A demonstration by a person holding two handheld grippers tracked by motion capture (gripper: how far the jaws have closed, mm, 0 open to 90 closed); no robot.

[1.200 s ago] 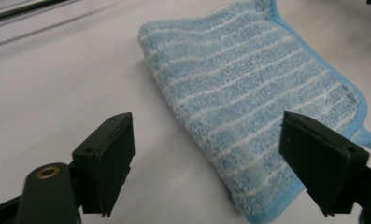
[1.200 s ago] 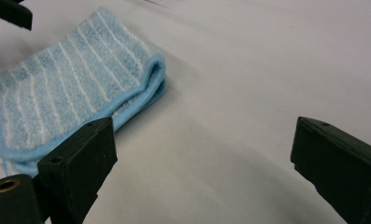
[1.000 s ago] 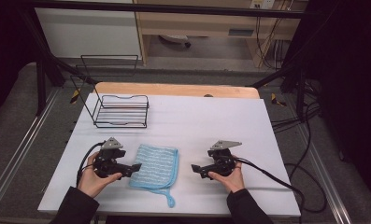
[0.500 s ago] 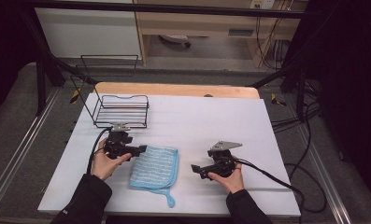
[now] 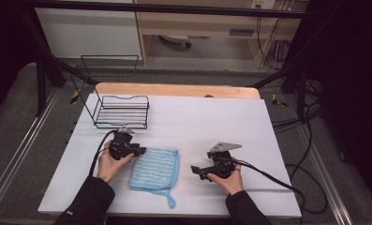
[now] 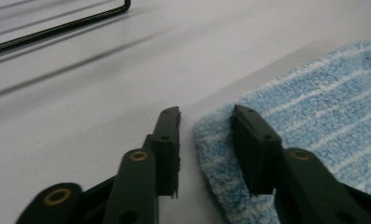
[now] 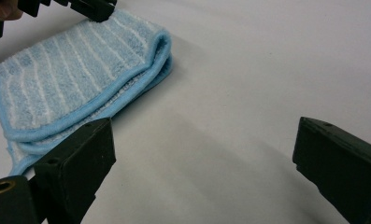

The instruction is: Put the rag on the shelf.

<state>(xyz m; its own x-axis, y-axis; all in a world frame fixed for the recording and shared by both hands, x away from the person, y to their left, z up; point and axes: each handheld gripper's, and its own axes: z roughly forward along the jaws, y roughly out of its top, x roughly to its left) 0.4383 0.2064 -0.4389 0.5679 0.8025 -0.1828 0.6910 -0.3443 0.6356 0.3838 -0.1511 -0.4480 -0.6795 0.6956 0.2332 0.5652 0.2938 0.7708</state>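
White tbl cover [image 5: 230, 122] on wood top [image 5: 174, 89], grey floor [image 5: 15, 122] round.

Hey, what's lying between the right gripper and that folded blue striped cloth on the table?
Nothing: in the right gripper view, bare white tabletop separates the right gripper, jaws wide open, from the folded blue striped cloth. The high view shows the same gap.

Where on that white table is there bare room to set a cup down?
The widest bare stretch runs from the wire basket to the table's right edge, beyond the right tongs. It is crowded by the blue cloth, where the left tongs straddle its corner.
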